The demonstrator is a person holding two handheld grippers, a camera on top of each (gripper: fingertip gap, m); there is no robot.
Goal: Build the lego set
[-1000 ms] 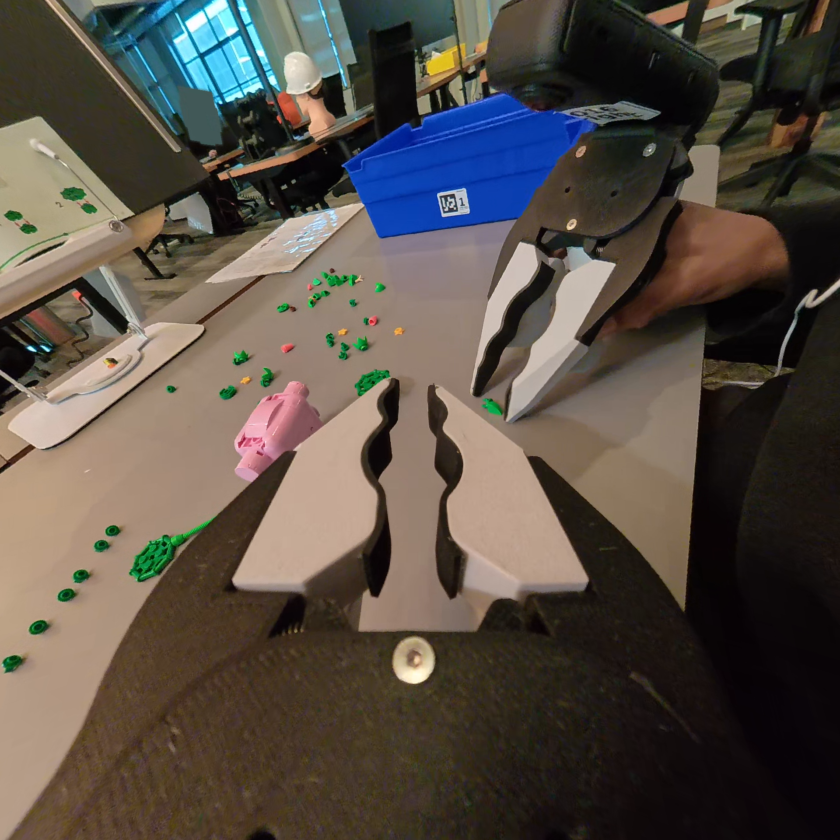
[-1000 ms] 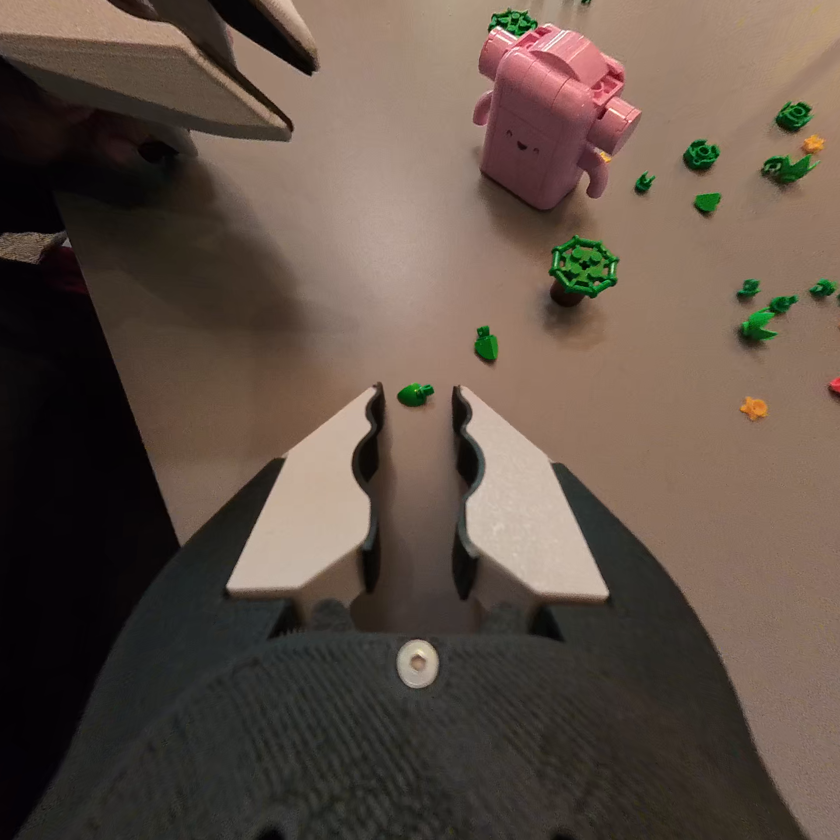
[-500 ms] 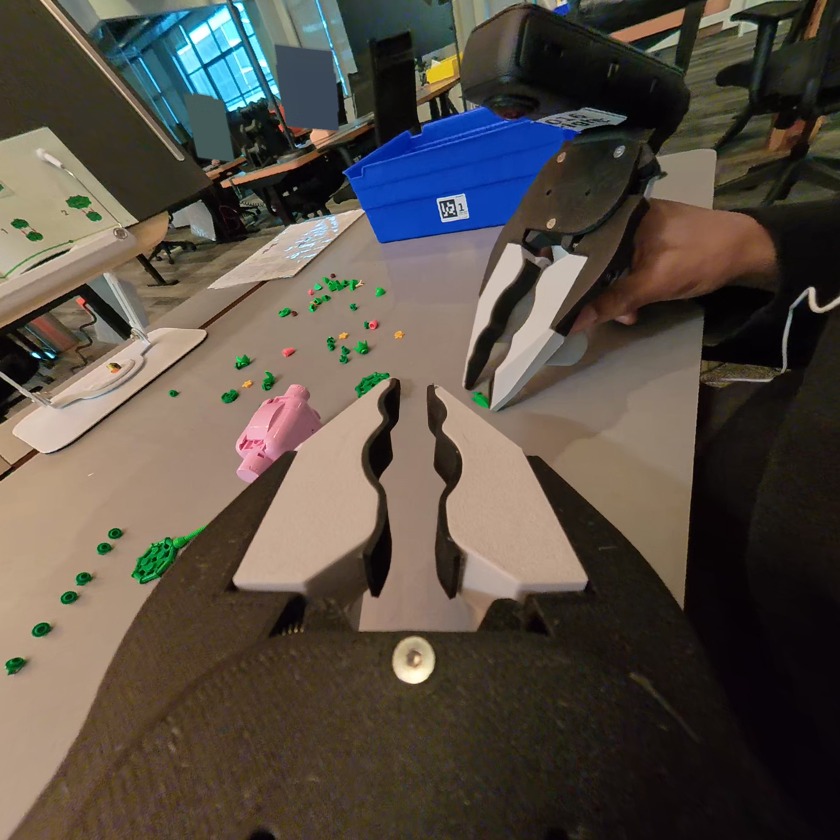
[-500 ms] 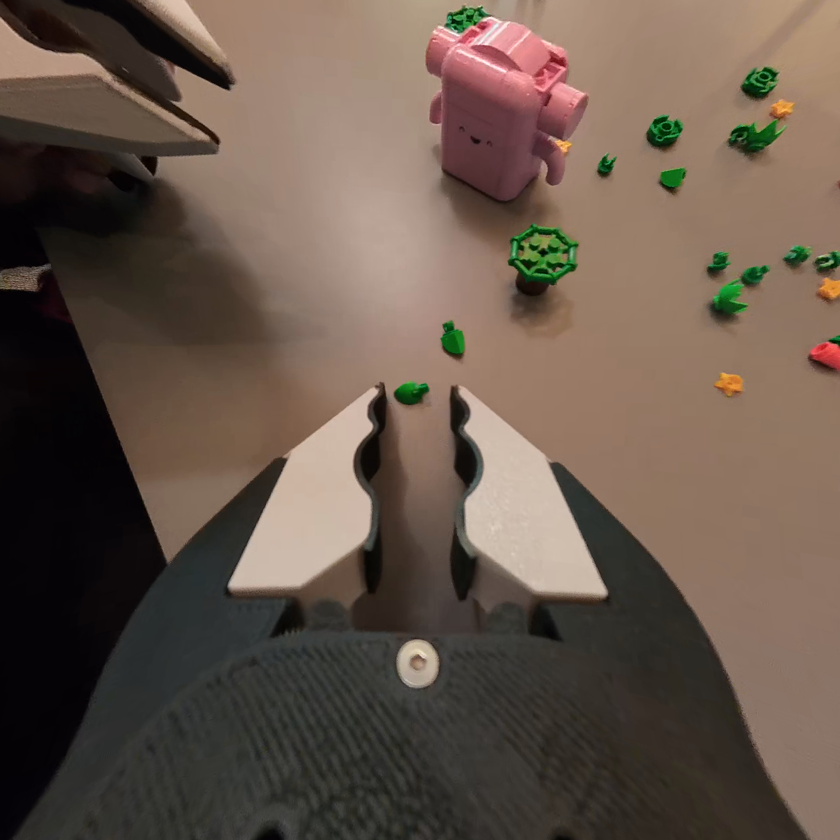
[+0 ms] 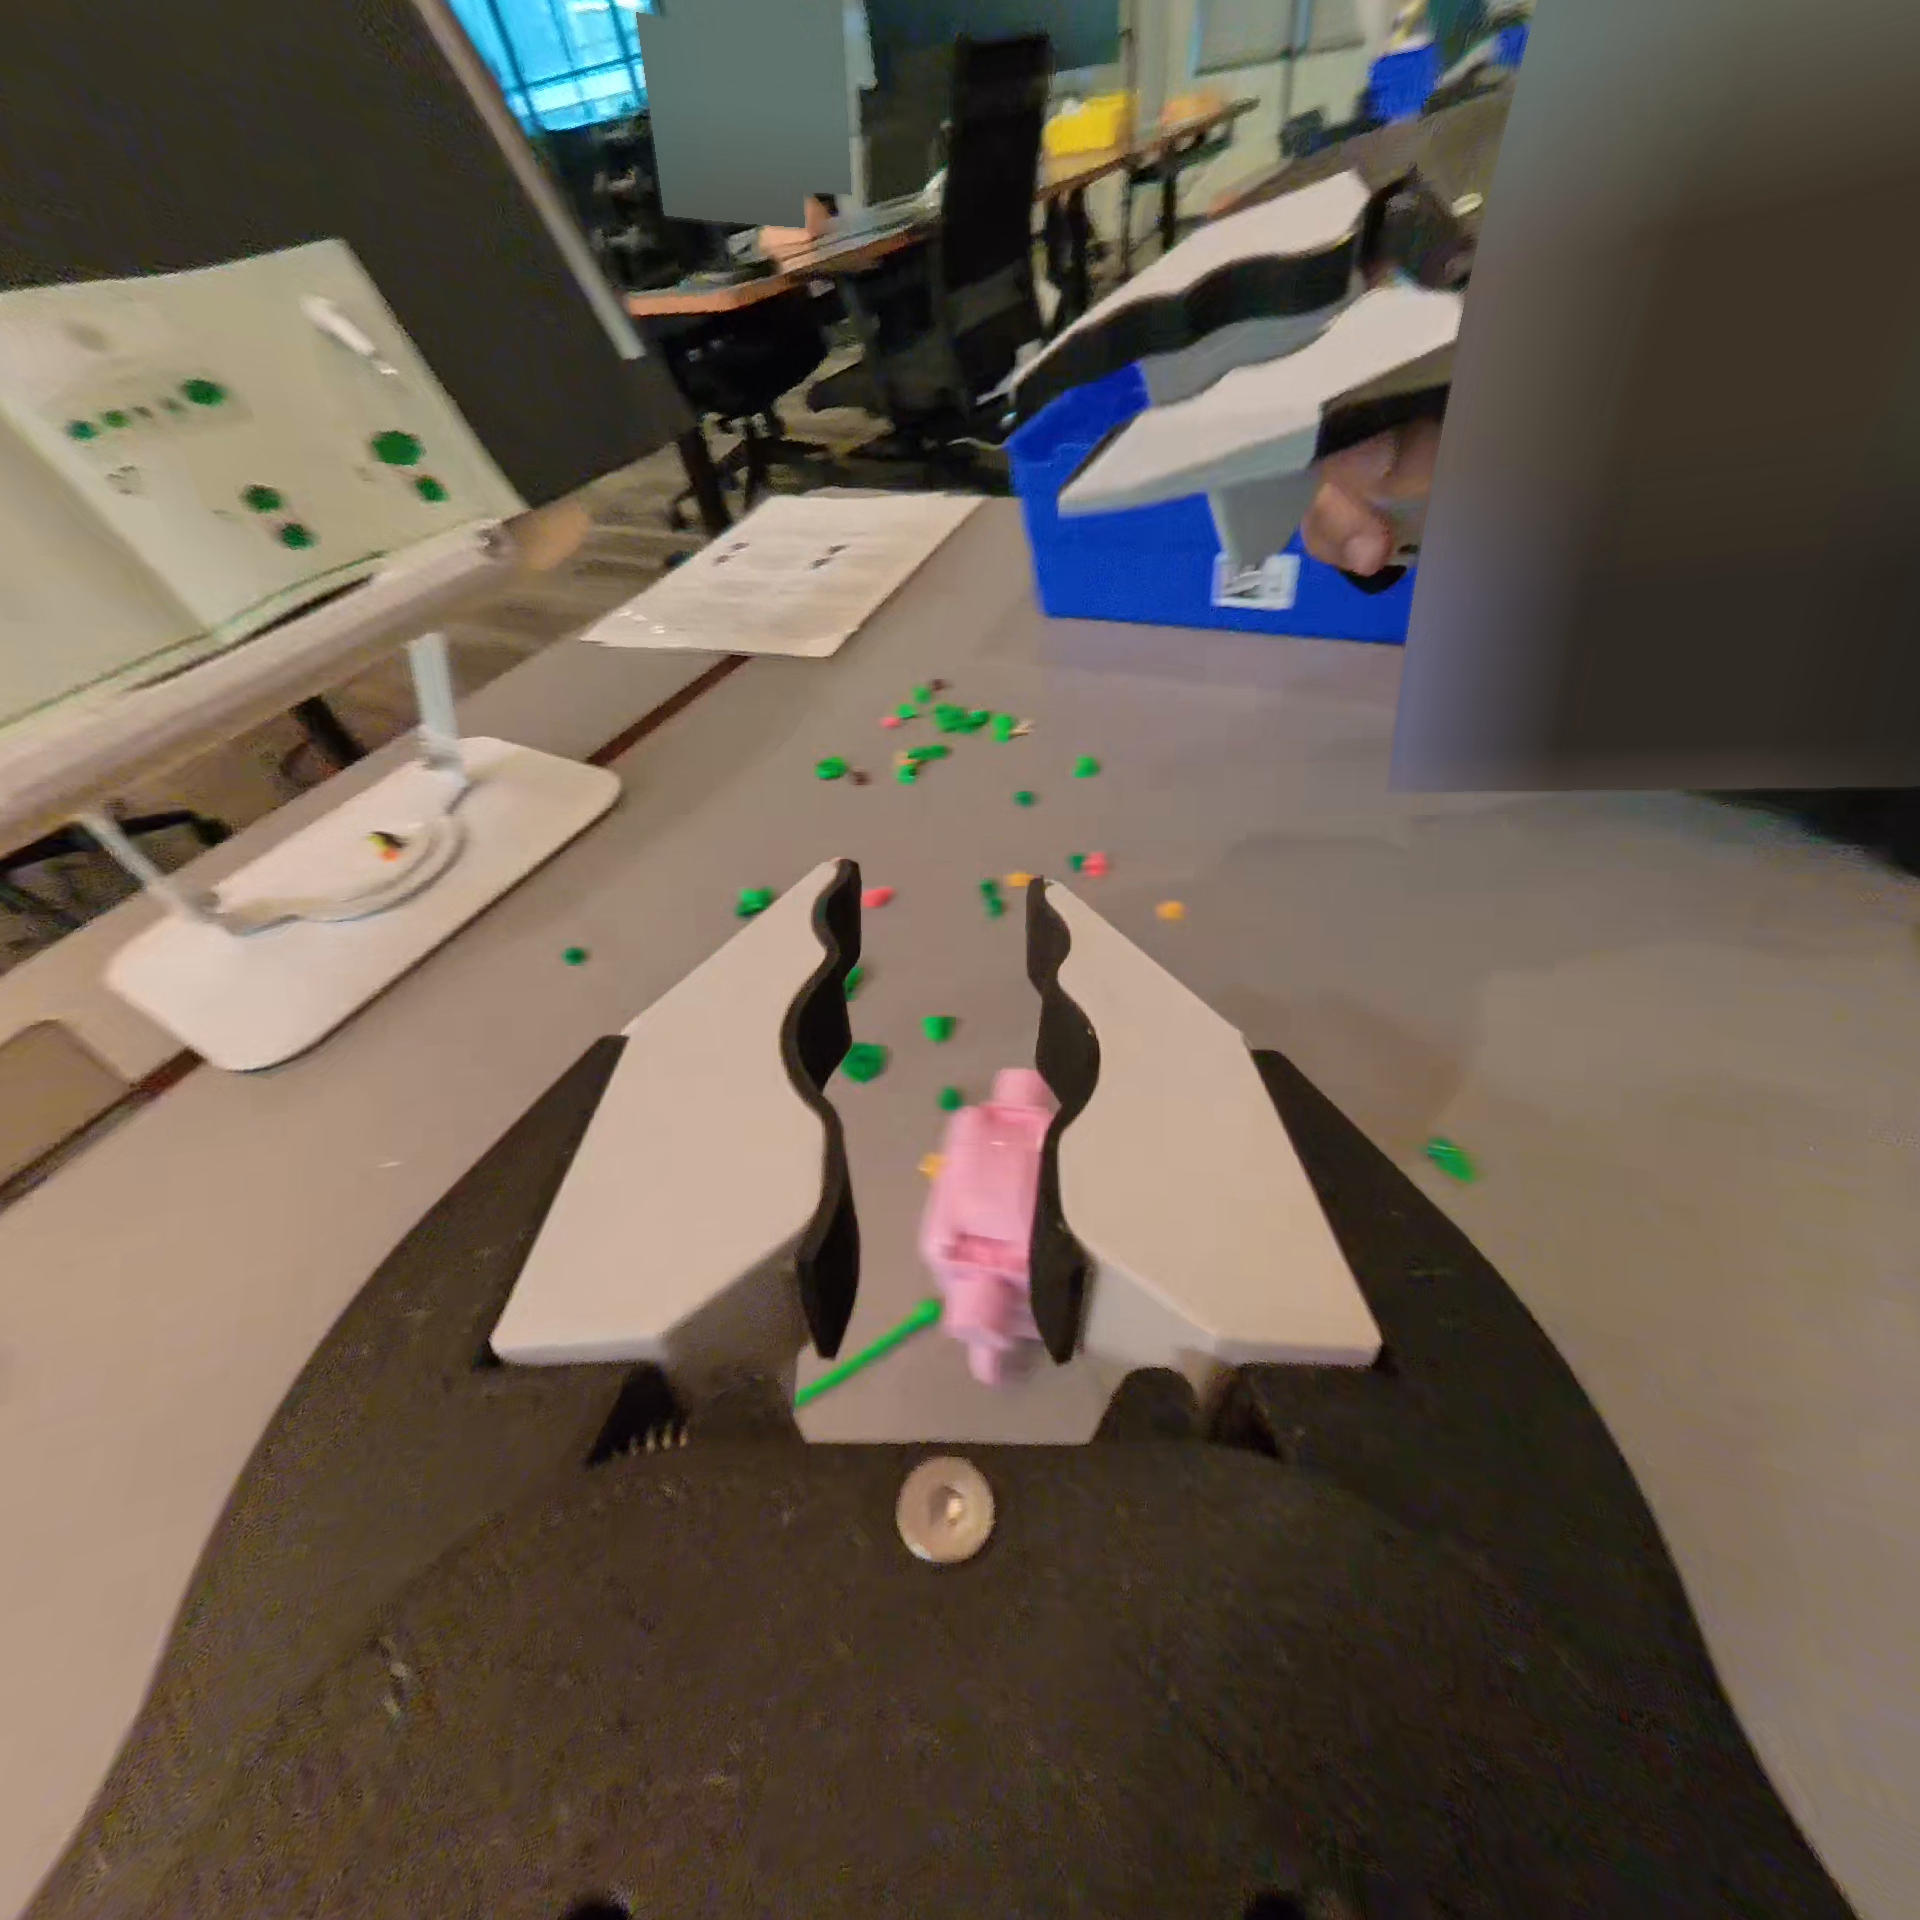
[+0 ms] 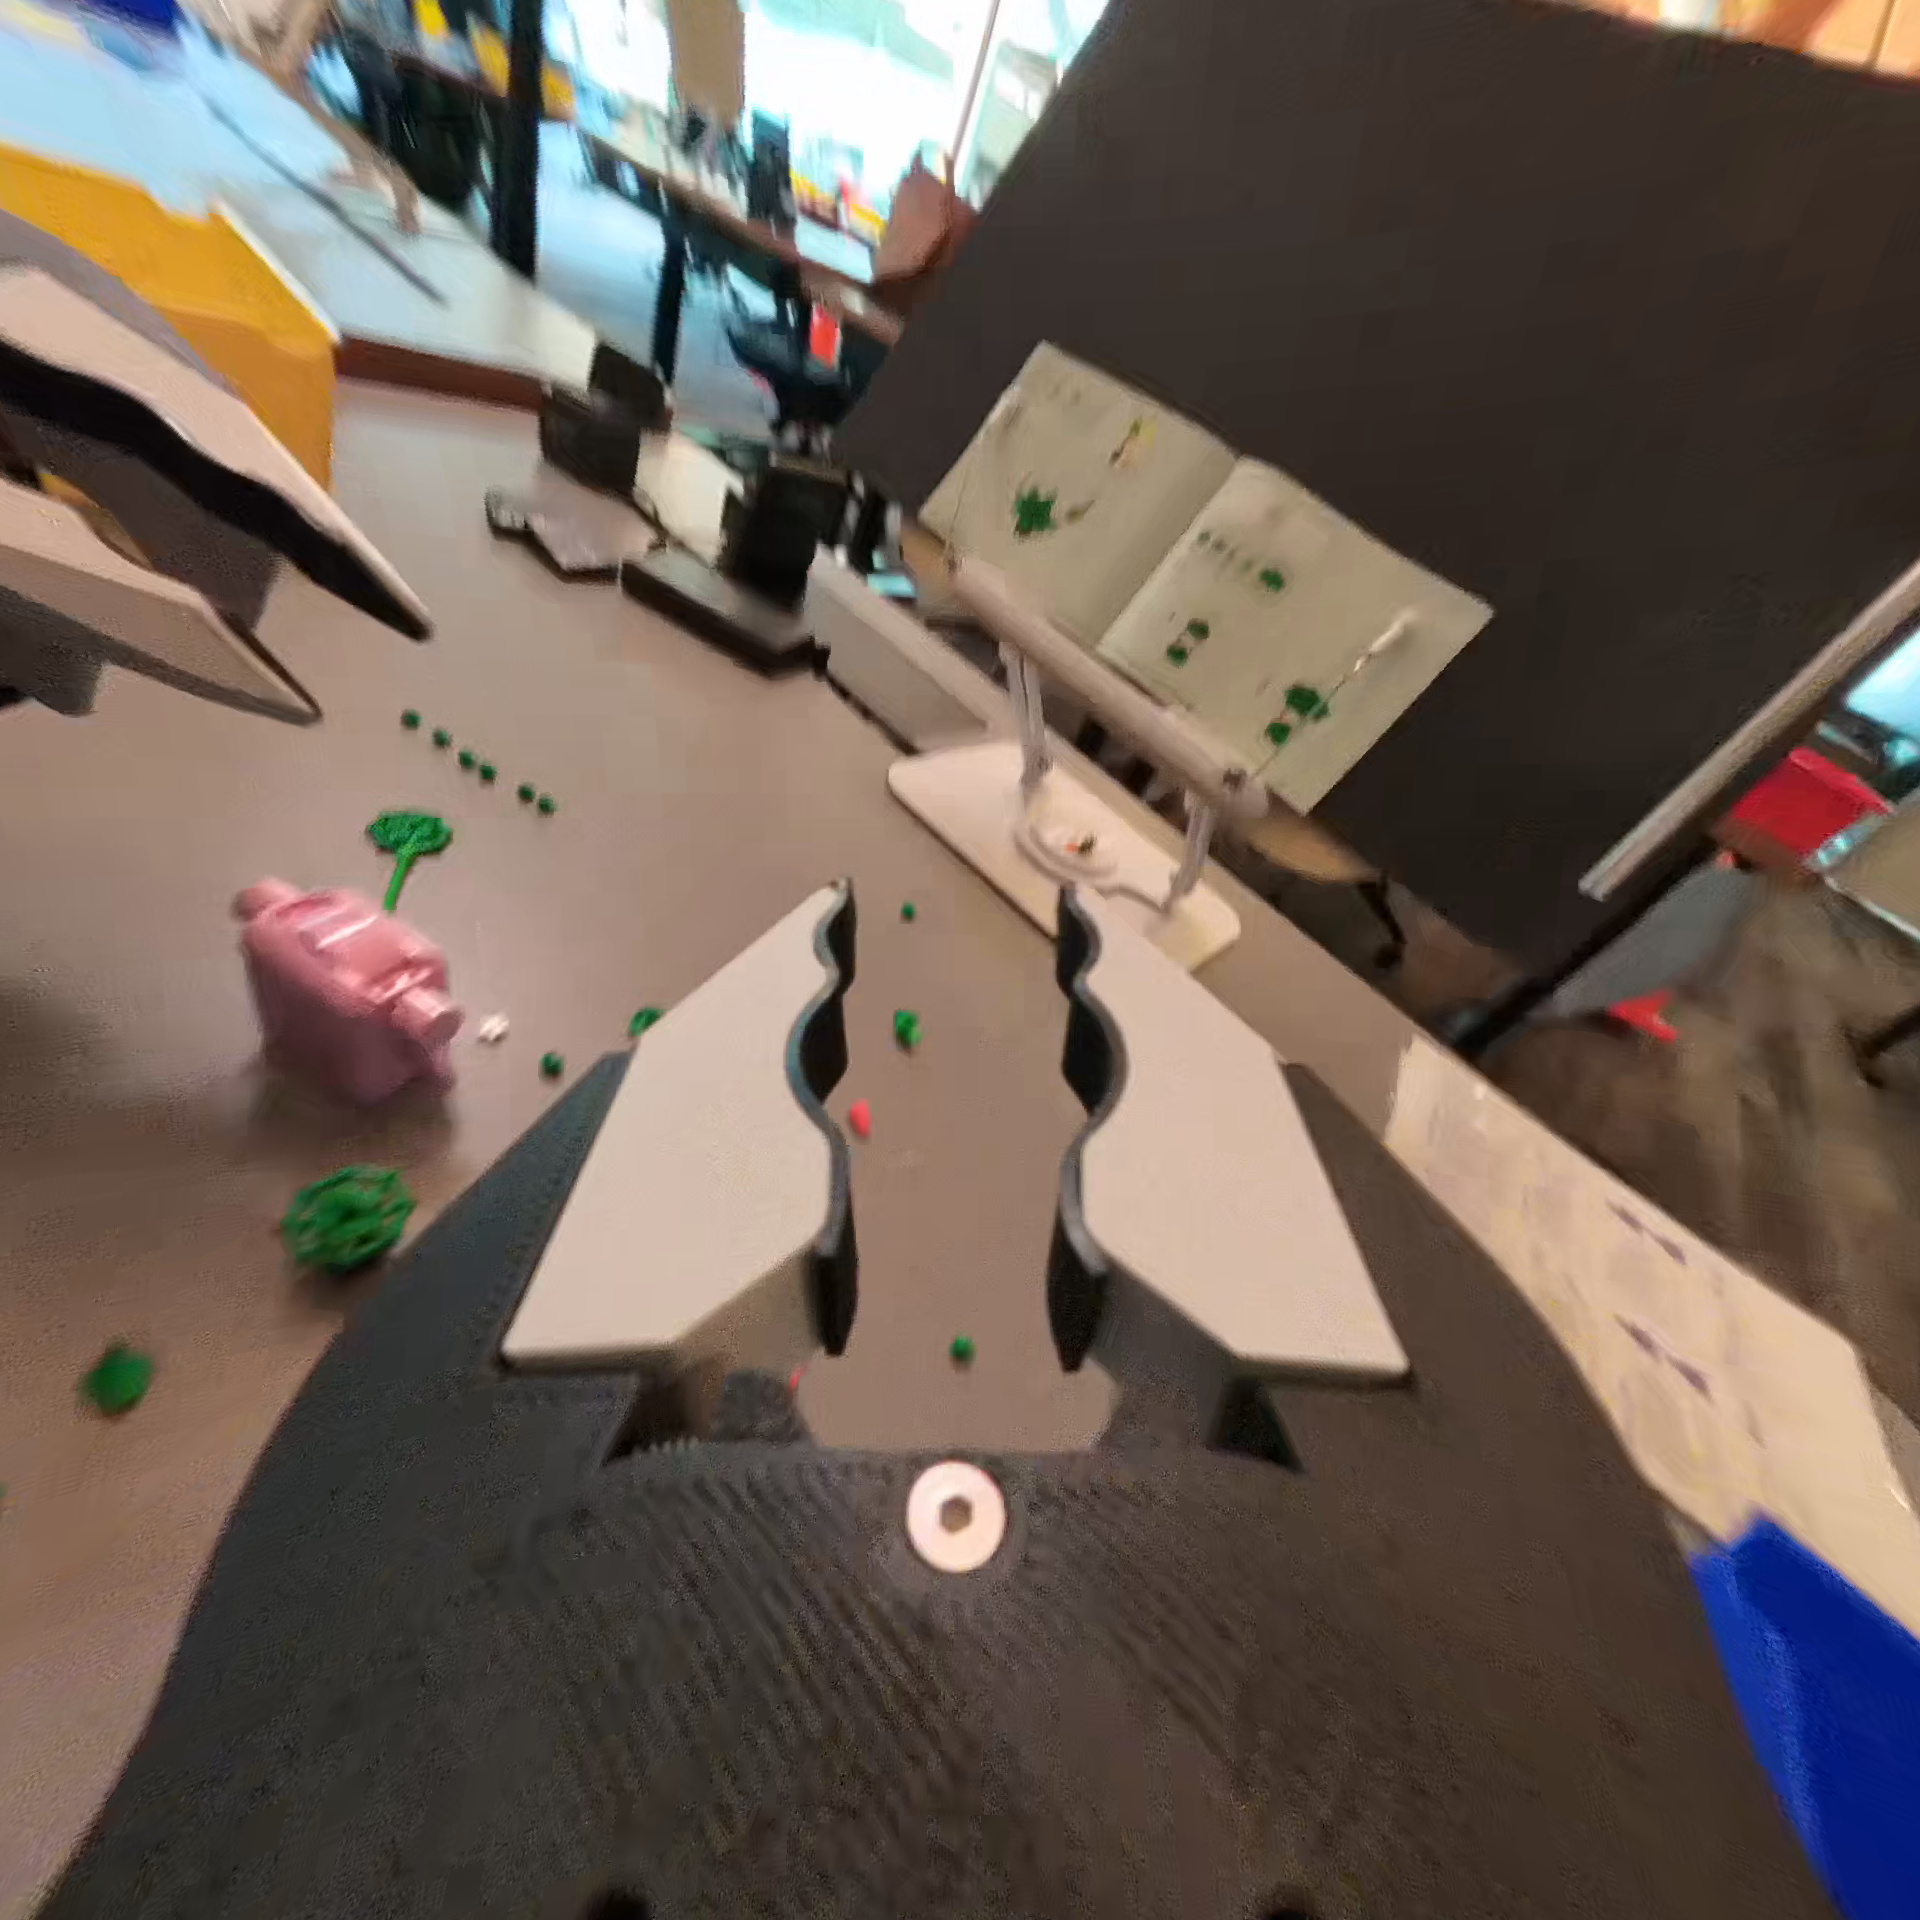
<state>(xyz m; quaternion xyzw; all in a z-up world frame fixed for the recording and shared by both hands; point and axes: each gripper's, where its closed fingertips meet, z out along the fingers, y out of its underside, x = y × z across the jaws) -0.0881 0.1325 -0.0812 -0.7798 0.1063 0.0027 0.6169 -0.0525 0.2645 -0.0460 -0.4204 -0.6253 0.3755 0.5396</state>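
Note:
Both views are motion-blurred. My left gripper [image 5: 942,878] is open and empty above the grey table [image 5: 1558,1039]. The pink lego figure [image 5: 987,1226] lies on the table below, seen through the gap between the fingers, not touched. A green stemmed piece [image 5: 868,1351] lies beside it. My right gripper [image 6: 956,894] is open and empty, held above the table with only small loose pieces [image 6: 906,1027] showing through its gap. It also shows raised at the upper right of the left wrist view [image 5: 1049,442]. The pink figure [image 6: 343,997] stands left of it, near a green round web piece [image 6: 348,1216].
Small green, orange and red pieces [image 5: 940,722] are scattered over the table. An instruction booklet on a white stand [image 5: 239,436] stands at the left, a paper sheet [image 5: 800,571] and a blue bin [image 5: 1143,561] farther back. A row of green studs [image 6: 478,764] lies by the left gripper [image 6: 364,673]. Across from one pair of fingers to the other is roughly 15 centimeters.
Both grippers have lifted and swung away from the table edge, and both jaws have opened wider. The right gripper has left the small green piece on the table. The left now hangs over the pink figure.

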